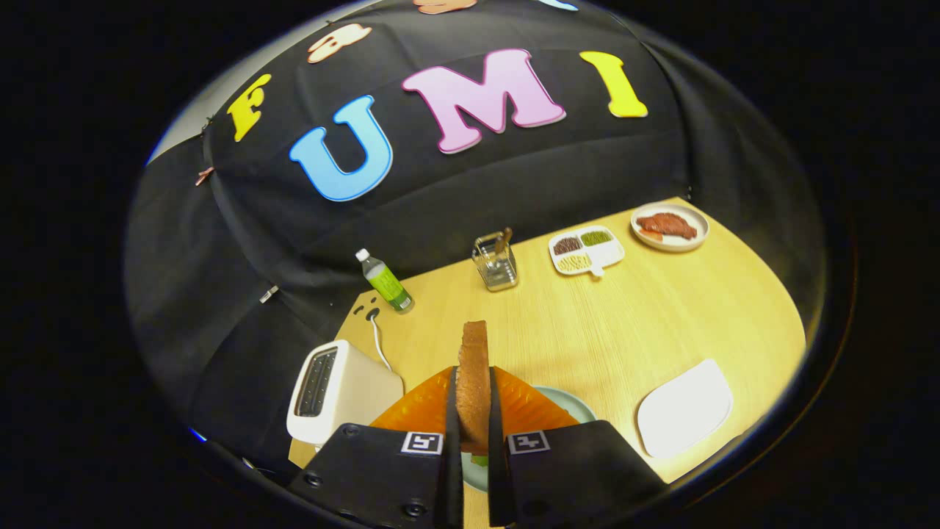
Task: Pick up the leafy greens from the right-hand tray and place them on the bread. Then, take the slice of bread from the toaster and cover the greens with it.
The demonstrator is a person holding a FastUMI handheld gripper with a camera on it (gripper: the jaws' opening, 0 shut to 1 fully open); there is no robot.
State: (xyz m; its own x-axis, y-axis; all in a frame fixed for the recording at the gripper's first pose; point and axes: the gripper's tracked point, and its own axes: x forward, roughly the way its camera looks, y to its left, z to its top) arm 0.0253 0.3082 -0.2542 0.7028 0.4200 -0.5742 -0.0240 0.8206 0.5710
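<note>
A brown slice of bread point(474, 382) stands on edge between my fingers, and my gripper point(472, 389) is shut on it, held above the table. Directly below and behind the fingers lies a pale green plate point(569, 404); a bit of leafy green point(479, 461) shows on it between the fingers. The white toaster point(334, 393) stands to the left of the fingers, its slots looking empty. To the right rests a white tray point(684, 408) with nothing on it.
A green bottle point(386, 282) and a clear utensil holder point(496, 262) stand at the table's far side. Beyond them to the right are a divided white dish point(587, 251) of grains and a round plate point(670, 225) with meat. The toaster's cord point(378, 342) runs back to the wall.
</note>
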